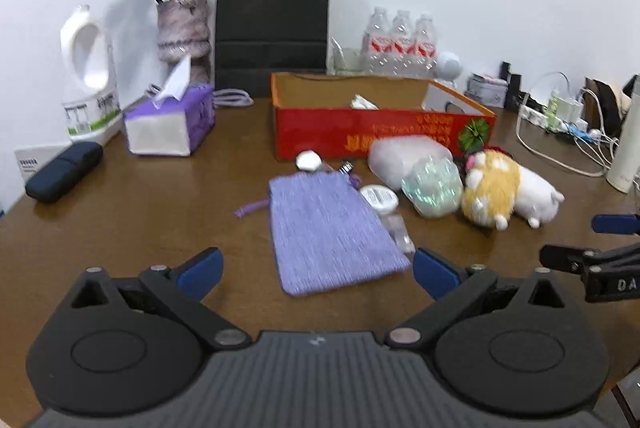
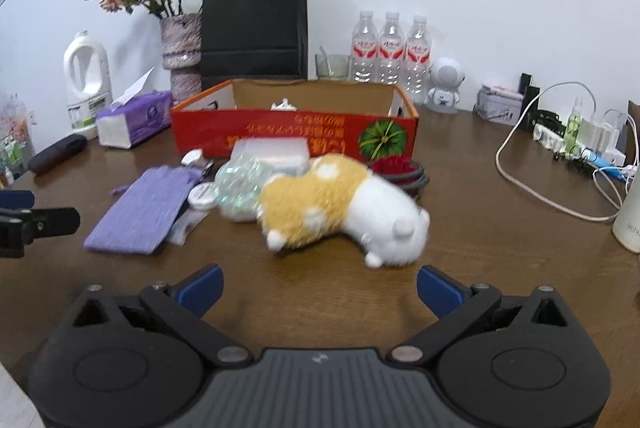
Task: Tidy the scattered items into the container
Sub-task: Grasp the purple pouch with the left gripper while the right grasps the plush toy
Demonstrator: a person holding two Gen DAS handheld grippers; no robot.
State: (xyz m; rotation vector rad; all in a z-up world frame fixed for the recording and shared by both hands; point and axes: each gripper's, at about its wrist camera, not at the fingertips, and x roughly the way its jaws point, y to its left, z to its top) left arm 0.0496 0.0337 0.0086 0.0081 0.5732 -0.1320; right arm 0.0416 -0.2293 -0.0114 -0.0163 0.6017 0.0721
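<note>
Both tools stand with fingers spread wide and nothing between them: the left gripper (image 1: 316,268) hangs just before the near edge of the purple pouch (image 1: 330,232), the right gripper (image 2: 318,286) just short of the plush (image 2: 340,206), and each camera catches only the black tip of the other tool at its frame edge. The plush lies on its side on the brown table (image 2: 500,260), its face turned away and blurred. Beside the pouch, a small white jar (image 1: 379,197) and a clear wrapper (image 1: 400,232) are partly tucked under its right edge; the print on the jar cannot be read. Behind them sits a crinkly iridescent bundle (image 1: 432,188) and a pale foam-like pack (image 1: 404,156), their contents unclear. A small white cap (image 1: 308,160) and a metal bit next to it are too small to name. A dark bowl (image 2: 400,168) holding something red shows only in the right view, half hidden by the plush. The red box (image 1: 380,132) stands open behind the clutter, with a white crumpled thing inside, mostly hidden by its wall. Farther back are a tissue box (image 1: 170,124), a black bag (image 1: 272,28) and water bottles (image 2: 390,48).
</note>
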